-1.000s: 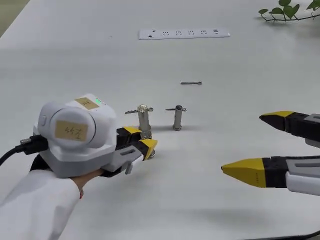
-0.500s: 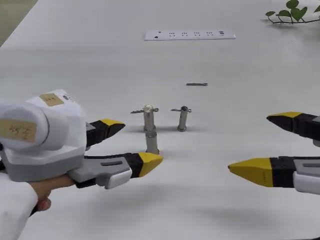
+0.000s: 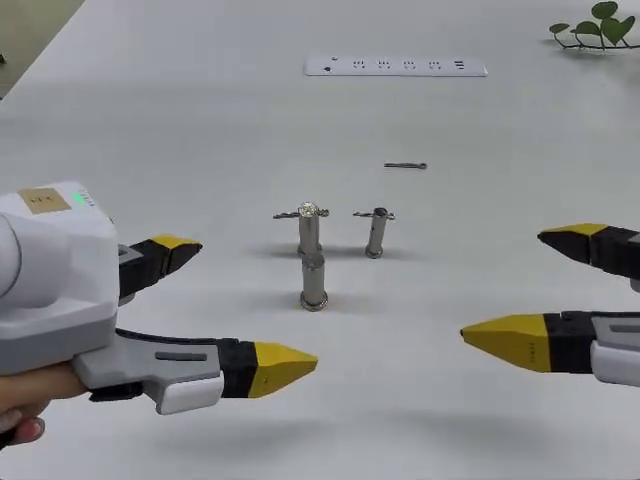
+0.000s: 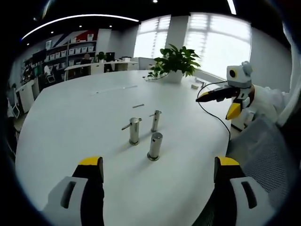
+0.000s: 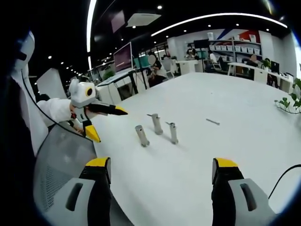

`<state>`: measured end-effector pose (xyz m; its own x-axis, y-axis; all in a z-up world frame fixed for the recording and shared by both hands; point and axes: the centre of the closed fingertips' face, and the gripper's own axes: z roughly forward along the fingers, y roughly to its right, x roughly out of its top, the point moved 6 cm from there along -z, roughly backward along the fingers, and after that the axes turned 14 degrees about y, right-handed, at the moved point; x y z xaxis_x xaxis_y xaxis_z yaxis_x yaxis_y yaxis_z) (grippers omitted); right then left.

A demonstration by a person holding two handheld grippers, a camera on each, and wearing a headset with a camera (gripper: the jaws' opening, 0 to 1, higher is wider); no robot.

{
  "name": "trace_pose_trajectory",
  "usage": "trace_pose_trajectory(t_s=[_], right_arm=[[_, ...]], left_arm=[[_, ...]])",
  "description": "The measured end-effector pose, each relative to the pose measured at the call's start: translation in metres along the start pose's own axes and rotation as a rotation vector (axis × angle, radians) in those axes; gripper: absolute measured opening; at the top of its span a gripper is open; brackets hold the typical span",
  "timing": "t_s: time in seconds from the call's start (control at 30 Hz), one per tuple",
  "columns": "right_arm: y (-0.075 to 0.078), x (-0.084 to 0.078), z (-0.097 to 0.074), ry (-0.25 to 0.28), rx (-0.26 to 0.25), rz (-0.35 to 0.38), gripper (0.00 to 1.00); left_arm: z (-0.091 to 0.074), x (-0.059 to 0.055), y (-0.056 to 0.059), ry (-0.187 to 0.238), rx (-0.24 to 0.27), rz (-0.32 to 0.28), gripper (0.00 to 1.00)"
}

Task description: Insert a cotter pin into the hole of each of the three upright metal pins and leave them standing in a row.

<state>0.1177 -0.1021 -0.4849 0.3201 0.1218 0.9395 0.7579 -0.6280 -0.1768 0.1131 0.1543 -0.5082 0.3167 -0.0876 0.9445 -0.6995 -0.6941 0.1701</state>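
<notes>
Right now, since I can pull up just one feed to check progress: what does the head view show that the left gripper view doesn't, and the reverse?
Head view: the hand gripping the left claw from behind.
Left gripper view: windows, shelves and a mesh chair back past the right claw.
Both: three upright pins. The rear-left pin and rear-right pin each carry a cotter pin, the nearest pin is bare, a loose cotter pin lies beyond, and both claws are open.
</notes>
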Motion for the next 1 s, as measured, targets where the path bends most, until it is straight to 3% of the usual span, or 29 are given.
trace_pose_trajectory(t_s=[0.2, 0.33, 0.43, 0.63, 0.77, 0.83, 0.93, 1.0], right_arm=[[0.004, 0.003, 0.003, -0.008, 0.005, -0.017, 0.87], [0.009, 0.008, 0.005, -0.027, 0.023, -0.049, 0.86], [0.013, 0.014, 0.008, -0.045, 0.058, -0.089, 0.86], [0.033, 0.034, 0.016, -0.058, 0.068, -0.183, 0.83], [0.048, 0.040, 0.025, -0.063, 0.102, -0.189, 0.79], [0.054, 0.041, 0.030, -0.094, 0.125, -0.225, 0.75], [0.061, 0.045, 0.039, -0.130, 0.130, -0.238, 0.77], [0.064, 0.046, 0.045, -0.155, 0.164, -0.243, 0.74]], left_arm=[[0.000, 0.006, 0.007, 0.048, -0.026, -0.035, 0.99], [-0.001, 0.008, 0.008, 0.072, -0.017, -0.052, 0.99], [-0.002, 0.008, 0.007, 0.075, -0.007, -0.053, 0.99], [-0.007, 0.009, 0.007, 0.085, 0.005, -0.061, 0.99], [-0.009, 0.008, 0.008, 0.071, 0.002, -0.060, 0.99], [-0.010, 0.007, 0.007, 0.066, 0.007, -0.049, 0.99], [-0.012, 0.007, 0.007, 0.064, 0.010, -0.051, 0.99], [-0.013, 0.008, 0.007, 0.066, 0.012, -0.051, 0.99]])
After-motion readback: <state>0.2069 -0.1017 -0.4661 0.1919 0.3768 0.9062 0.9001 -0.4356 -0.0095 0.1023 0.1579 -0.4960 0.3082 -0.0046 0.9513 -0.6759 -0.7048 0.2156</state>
